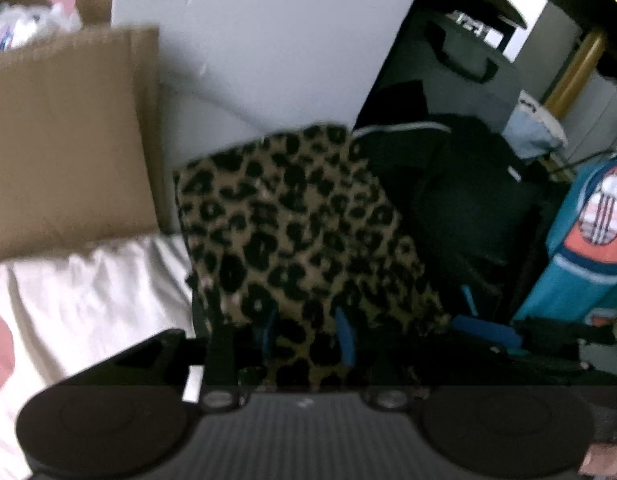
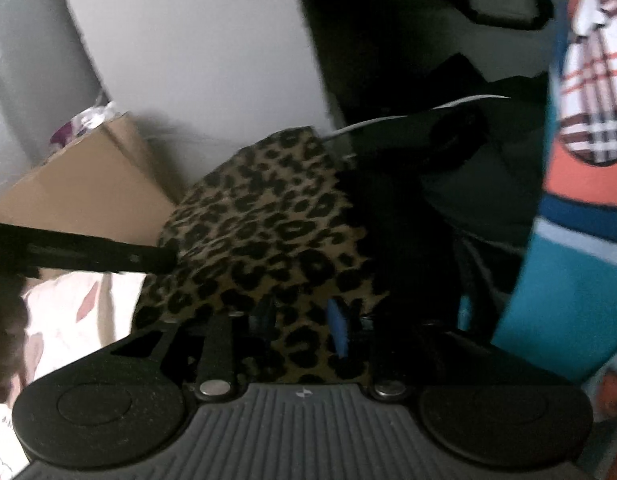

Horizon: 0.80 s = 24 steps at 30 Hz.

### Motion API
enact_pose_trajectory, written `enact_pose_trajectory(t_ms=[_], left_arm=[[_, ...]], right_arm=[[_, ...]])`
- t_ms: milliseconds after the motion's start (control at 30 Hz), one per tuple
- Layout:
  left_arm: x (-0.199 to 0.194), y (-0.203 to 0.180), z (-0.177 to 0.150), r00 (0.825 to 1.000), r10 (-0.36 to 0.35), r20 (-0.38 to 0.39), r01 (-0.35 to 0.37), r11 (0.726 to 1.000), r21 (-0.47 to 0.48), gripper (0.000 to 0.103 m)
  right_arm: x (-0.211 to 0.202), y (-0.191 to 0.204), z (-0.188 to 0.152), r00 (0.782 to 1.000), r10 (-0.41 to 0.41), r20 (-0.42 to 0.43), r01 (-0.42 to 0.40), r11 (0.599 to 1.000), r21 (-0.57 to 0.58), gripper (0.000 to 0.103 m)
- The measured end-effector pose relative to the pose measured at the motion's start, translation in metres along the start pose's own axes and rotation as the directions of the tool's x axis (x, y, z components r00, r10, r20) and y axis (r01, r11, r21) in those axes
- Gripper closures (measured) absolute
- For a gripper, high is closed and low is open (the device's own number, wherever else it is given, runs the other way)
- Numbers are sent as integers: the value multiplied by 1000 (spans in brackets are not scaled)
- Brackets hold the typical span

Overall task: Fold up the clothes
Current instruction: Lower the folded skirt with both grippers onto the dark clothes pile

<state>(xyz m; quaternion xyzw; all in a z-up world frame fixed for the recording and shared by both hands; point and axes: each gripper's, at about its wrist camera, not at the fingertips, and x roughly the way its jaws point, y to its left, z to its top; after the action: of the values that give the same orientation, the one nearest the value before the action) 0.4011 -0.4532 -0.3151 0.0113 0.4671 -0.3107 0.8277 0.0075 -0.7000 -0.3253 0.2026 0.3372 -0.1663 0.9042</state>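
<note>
A leopard-print garment fills the middle of both wrist views, draped as a loosely folded mound on a bed covered by a white sheet with pink patches. In the left wrist view the left gripper points down into the near edge of this fabric, and its two blue fingers stand apart with the spotted cloth lying between and over them; the picture is blurred there, so whether the pads press on the cloth cannot be told. In the right wrist view the right gripper meets the same garment from its own side, one blue finger showing clearly and the other dark against the print, again parted with cloth between them, and again the grip itself cannot be told from the blur. A black bar of the other gripper reaches in from the left edge of that view and ends touching the garment's left side. Behind the garment stands a brown cardboard box against a pale wall. To the right lies dark clothing with a thin white stripe, and at the far right edge hangs teal fabric with an orange and plaid patch.
</note>
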Motion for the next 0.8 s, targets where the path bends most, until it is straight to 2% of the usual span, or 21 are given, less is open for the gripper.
enact_pose_trajectory(t_ms=[167, 267, 567, 800], left_arm=[[1, 5, -16, 1000, 15, 21, -15, 1000, -7, 60], [-3, 9, -25, 999, 37, 17, -37, 998, -41, 49], [-16, 18, -64, 999, 31, -11, -32, 992, -124, 49], [-19, 14, -99, 996, -54, -65, 41, 981, -191, 50]], right_arm=[[13, 8, -20, 997, -27, -68, 25, 999, -36, 64], [15, 4, -35, 994, -40, -100, 36, 999, -37, 64], [-4, -2, -63, 991, -63, -120, 58, 997, -44, 64], [-17, -8, -77, 989, -70, -134, 71, 997, 2, 64]])
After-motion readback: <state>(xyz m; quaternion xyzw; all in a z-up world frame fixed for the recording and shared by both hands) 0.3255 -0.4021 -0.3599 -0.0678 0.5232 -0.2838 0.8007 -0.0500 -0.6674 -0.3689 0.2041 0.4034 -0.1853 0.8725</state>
